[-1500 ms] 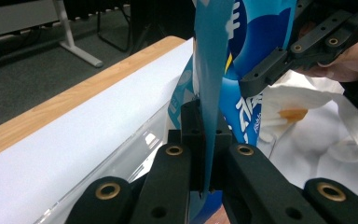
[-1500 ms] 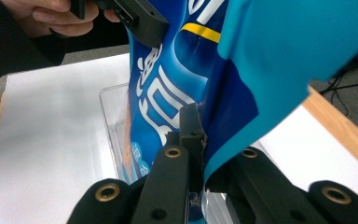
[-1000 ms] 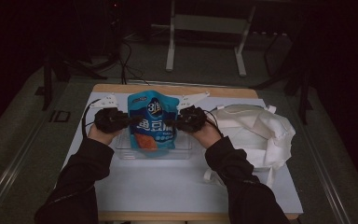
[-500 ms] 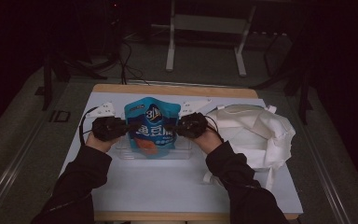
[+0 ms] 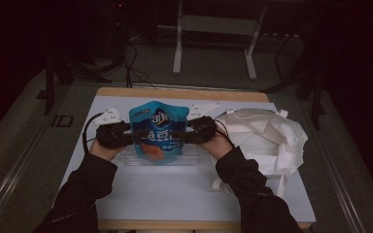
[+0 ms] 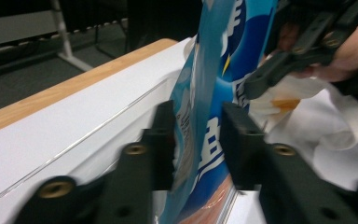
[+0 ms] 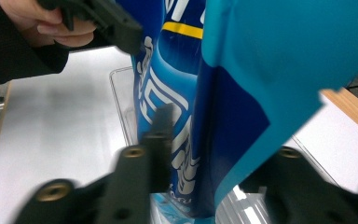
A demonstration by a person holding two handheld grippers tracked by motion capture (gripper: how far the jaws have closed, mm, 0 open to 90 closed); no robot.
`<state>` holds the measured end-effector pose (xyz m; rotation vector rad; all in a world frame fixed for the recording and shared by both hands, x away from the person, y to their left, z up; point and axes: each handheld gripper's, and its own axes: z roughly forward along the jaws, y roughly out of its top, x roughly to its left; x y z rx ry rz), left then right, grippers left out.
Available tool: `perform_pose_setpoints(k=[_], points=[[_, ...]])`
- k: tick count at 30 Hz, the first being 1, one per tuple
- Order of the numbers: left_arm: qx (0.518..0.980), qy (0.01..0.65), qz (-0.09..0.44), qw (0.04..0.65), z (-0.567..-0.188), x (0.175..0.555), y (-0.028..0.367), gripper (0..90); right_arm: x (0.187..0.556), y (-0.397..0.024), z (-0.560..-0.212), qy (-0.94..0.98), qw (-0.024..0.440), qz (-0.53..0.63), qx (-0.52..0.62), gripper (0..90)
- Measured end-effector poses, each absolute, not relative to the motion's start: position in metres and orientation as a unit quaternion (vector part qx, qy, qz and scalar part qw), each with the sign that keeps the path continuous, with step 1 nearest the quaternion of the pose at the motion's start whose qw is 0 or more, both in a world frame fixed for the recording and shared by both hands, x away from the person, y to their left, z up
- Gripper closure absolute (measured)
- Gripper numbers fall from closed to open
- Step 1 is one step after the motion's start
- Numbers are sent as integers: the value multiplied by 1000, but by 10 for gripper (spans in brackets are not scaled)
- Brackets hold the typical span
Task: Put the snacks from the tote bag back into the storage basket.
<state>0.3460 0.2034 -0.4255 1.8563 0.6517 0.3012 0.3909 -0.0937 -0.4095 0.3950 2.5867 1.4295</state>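
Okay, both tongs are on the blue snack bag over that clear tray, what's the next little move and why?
Probably ease the blue bag straight down into the clear tray. The left tongs and right tongs each straddle one side of it, the bag stands upright, and its bottom edge already sits within the tray's walls. Keeping both sides level should stop it tipping toward the white cloth bag.

The blue snack pouch [image 5: 158, 130] carries large white Korean lettering and a round logo near its top; neither is sharp enough to read.
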Motion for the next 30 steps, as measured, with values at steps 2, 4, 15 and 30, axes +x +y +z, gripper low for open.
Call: perform_pose_setpoints(k=[2,4,15,30], points=[[782,281,128,542,-426,344,205,551,390,-96,-408,862,84,482,132,508],[780,288,123,542,-427,343,207,487,388,-98,-407,859,89,485,133,416],[772,322,118,535,-434,333,214,10,380,-110,-405,845,79,507,147,137],[767,350,126,522,-447,306,209,10,368,-133,-401,839,121,505,160,142]])
